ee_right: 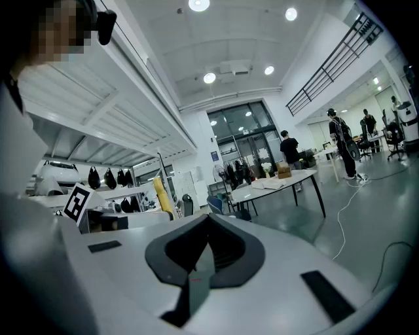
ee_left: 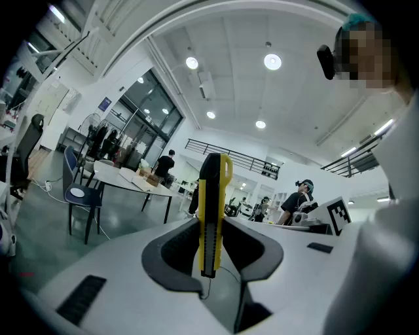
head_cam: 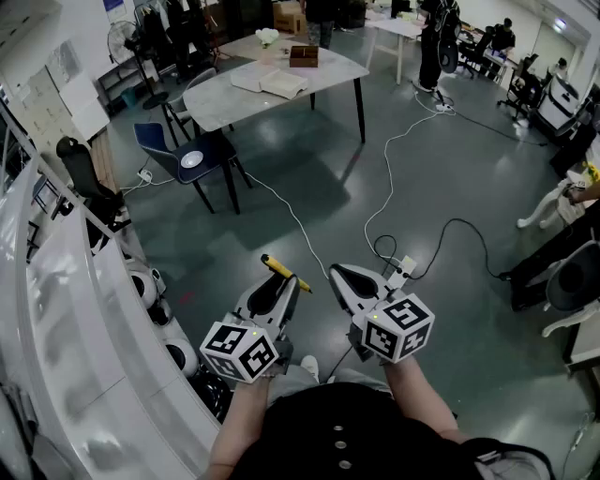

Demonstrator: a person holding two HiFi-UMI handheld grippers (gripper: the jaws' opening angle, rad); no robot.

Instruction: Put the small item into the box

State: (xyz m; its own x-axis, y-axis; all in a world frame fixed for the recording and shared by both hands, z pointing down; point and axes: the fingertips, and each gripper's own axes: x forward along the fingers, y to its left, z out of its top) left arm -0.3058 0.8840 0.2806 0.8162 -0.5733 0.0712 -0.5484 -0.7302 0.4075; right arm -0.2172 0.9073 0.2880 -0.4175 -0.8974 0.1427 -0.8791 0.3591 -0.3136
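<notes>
Utility knife, yellow with a black slider, stands upright in the left tool, whose jaws are clamped on its lower end. Most of its body sticks up free above the pads. The right tool has its jaws pressed together with nothing between them. The person holds both tools low, in front of the body, above the grey floor.

The likely target is the small brown box, which sits on the pale desk well apart from the knife, across the open floor. An open book lies just beside it. At this range the box's contents cannot be made out, nor whether its top is open. A larger cardboard carton stands further back, and its inside is hidden too.

The grip looks like the main risk. The knife is pinched near one end, so a jolt on the way over could make it pivot between the pads or slide out. A white cable snakes over the floor between the person and the desk and could catch a foot. A blue chair stands at the desk's near corner and may crowd the approach. If the box is narrow or partly closed, the long knife could hit the rim and tip outside when released. I cannot tell whether the blade is retracted.
</notes>
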